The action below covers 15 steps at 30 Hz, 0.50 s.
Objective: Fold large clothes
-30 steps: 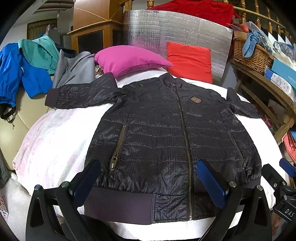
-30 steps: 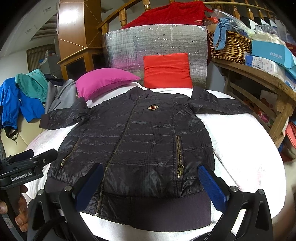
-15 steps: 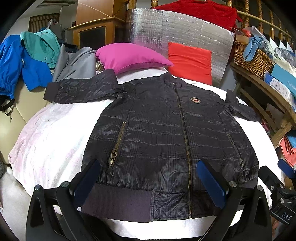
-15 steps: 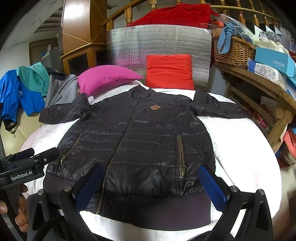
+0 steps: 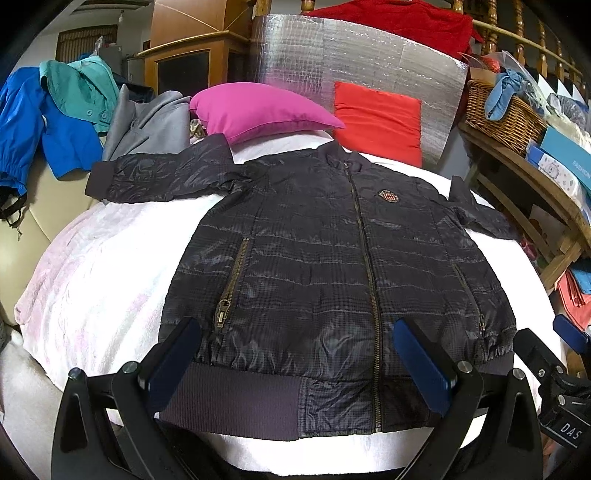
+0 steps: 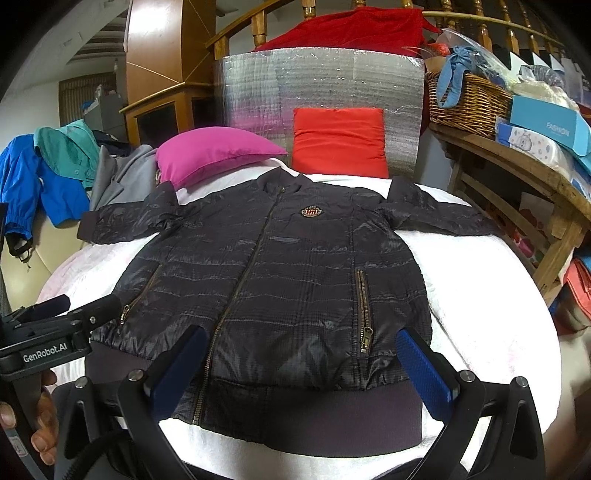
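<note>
Dark quilted jacket [image 5: 332,266] lay flat, front up, zipped, on white bed cover [image 5: 103,266]; both sleeves spread out to the sides, collar twd far end, ribbed hem [image 6: 314,417] at near edge. Chest badge [image 6: 311,212] visible R of zip in both views; two zip pockets low on front. L gripper [image 5: 297,365] hovered over hem, jaws spread wide, nothing between blue pads [image 5: 421,369]; appeared above fabric, contact w/ jacket not discernible. R gripper [image 6: 301,369] likewise wide apart over hem on its own side, no cloth pinched. L gripper body also seen at left edge of R wrist view, by jacket's lower corner. Beyond collar: magenta pillow [image 5: 258,110] touching one sleeve, red cushion [image 5: 376,122] leaning on silver foil panel [image 5: 354,66]. Further out: blue and teal garments [image 5: 48,110] plus grey one draped at side; wicker basket [image 6: 465,96] and blue box [image 6: 550,125] on wooden shelf [image 6: 517,162] on opposite side; red cloth [image 6: 351,29] over wooden railing behind.
</note>
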Available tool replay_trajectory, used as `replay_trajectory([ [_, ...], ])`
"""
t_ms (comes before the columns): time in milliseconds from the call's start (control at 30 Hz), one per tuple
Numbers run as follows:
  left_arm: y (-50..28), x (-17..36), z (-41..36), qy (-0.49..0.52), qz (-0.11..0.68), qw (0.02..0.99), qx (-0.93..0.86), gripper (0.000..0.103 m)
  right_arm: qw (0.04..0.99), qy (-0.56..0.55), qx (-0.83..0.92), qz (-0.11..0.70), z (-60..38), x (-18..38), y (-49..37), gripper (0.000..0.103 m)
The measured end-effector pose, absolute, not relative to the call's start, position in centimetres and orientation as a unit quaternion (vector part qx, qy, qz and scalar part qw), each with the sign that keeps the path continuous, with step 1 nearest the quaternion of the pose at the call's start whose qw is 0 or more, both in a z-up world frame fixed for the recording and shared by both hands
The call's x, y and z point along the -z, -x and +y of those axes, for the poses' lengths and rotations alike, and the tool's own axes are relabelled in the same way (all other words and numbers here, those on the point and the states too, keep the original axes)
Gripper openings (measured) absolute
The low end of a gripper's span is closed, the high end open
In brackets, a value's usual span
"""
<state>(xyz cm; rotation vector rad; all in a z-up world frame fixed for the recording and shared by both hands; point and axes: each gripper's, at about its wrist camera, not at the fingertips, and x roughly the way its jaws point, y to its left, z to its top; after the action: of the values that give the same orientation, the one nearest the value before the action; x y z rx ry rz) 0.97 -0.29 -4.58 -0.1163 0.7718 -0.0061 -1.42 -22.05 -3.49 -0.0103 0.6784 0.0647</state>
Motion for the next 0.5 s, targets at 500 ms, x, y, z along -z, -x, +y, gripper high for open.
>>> replay_trajectory([
  [500, -0.95, 4.57, -0.78, 0.046, 0.377, 0.925, 0.006, 0.103, 0.942, -0.003, -0.033, 0.335, -22.35, 3.87, 1.24, 0.103],
])
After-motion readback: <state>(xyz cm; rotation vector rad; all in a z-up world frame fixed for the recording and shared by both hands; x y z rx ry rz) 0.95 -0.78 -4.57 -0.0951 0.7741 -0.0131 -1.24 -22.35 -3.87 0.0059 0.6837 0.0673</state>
